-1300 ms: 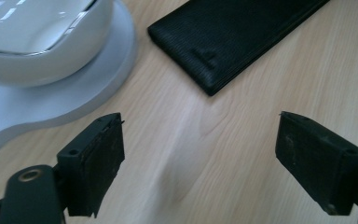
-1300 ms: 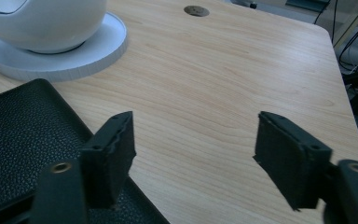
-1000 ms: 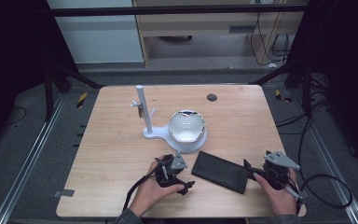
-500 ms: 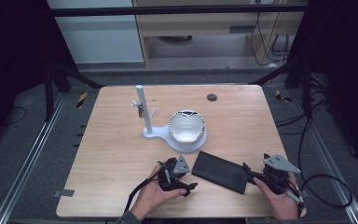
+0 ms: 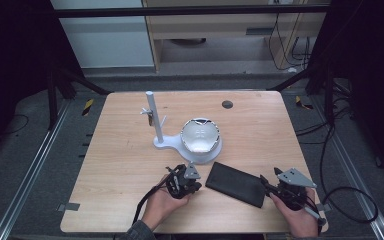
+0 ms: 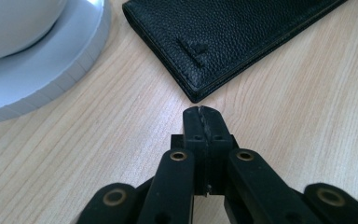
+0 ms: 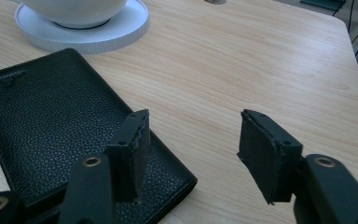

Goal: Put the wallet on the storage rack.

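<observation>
A black leather wallet (image 5: 236, 184) lies flat near the table's front edge, between my two grippers. My left gripper (image 5: 198, 186) rests on the wood just left of it. In the left gripper view its jaws (image 6: 200, 114) are shut on nothing, a short gap from the wallet's corner (image 6: 233, 37). My right gripper (image 5: 266, 186) sits at the wallet's right end. Its jaws (image 7: 196, 135) have just been closing and stand partly open with bare wood between them. One fingertip (image 7: 133, 140) hangs over the wallet's corner (image 7: 51, 126).
A white bowl (image 5: 200, 136) sits on a round white base (image 6: 51, 70) just behind the wallet, joined to an upright white post (image 5: 152, 117) with small pegs. A dark round disc (image 5: 227, 104) lies near the table's far edge. The person's hands come in over the front edge.
The left gripper's jaws have come together from wide open. The right gripper's jaws have narrowed. Both hands and the wallet have stayed in place.
</observation>
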{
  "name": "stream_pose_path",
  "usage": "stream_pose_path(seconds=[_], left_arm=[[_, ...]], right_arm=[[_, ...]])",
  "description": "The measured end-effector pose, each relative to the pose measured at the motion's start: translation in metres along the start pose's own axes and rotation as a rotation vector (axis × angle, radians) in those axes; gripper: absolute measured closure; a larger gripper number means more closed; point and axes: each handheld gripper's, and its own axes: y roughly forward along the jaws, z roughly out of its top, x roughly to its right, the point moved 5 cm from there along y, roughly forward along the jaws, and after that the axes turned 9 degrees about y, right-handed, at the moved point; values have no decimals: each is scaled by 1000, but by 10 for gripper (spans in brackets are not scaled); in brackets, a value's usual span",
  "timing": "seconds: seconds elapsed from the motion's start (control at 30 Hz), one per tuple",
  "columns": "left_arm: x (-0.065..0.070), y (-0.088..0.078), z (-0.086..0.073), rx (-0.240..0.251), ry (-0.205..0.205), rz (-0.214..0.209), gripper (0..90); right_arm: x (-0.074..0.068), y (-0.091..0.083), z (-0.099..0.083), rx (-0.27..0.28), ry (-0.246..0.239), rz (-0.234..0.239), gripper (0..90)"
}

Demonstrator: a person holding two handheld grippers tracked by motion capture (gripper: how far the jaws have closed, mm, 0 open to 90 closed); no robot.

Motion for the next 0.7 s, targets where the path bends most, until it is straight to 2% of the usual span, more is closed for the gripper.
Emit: stream_pose_path(seconds=[0.3, 0.37, 0.43, 0.5, 0.7], left_arm=[[-8, 13, 1, -45, 24, 21, 900], [-7, 14, 1, -47, 27, 15, 899], [-3, 17, 6, -55, 54, 16, 900], [-2, 17, 8, -55, 65, 23, 900], [-1, 20, 8, -71, 76, 33, 900]], right_arm=[[2, 1, 0, -1, 0, 3, 439], [2, 1, 0, -3, 1, 1, 433], [2, 1, -1, -3, 6, 2, 429], [2, 0, -1, -2, 8, 2, 425], [2, -1, 0, 2, 9, 4, 419]])
